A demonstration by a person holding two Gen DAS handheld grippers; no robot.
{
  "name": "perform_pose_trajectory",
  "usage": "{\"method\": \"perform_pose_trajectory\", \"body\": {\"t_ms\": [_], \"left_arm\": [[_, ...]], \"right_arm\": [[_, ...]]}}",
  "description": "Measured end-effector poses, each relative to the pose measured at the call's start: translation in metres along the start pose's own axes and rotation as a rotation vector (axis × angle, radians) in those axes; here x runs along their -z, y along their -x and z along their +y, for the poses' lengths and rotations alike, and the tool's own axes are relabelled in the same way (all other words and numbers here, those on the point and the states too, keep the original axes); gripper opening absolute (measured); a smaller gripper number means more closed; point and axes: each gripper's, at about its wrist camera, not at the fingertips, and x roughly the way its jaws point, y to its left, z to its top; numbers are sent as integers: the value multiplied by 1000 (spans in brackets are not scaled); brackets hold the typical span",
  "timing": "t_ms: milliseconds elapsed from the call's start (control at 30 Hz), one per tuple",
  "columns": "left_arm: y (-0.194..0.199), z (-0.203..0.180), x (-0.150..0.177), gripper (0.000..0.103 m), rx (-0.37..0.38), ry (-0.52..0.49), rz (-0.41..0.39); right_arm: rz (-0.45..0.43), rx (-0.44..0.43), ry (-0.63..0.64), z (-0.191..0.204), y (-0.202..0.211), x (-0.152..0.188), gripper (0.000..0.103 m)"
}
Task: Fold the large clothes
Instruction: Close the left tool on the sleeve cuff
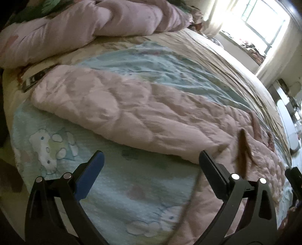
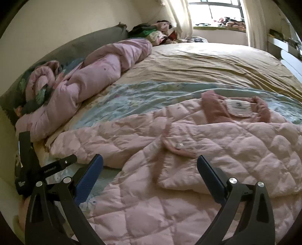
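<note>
A wide bed carries a bunched lilac duvet by the headboard and a pink quilted coat spread flat across a pale blue sheet, collar toward the window. The right tool hovers low over the coat's front, fingers spread wide, gripping nothing. The left tool points at the sleeve edge, fingers likewise spread over the sheet
</note>
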Motion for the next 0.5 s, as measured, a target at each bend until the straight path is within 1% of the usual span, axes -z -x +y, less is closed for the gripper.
{"method": "perform_pose_trajectory", "body": {"t_ms": [233,367,500], "left_arm": [[-13,47,-5,94,-53,92,13],[-21,72,-8,94,-72,144,25],[-35,97,-15,94,-70,208,39]], "right_arm": [[42,-29,42,27,-25,4,99],[54,-44,56,36,-31,10,99],[74,-55,66,40,-37,18,99]]}}
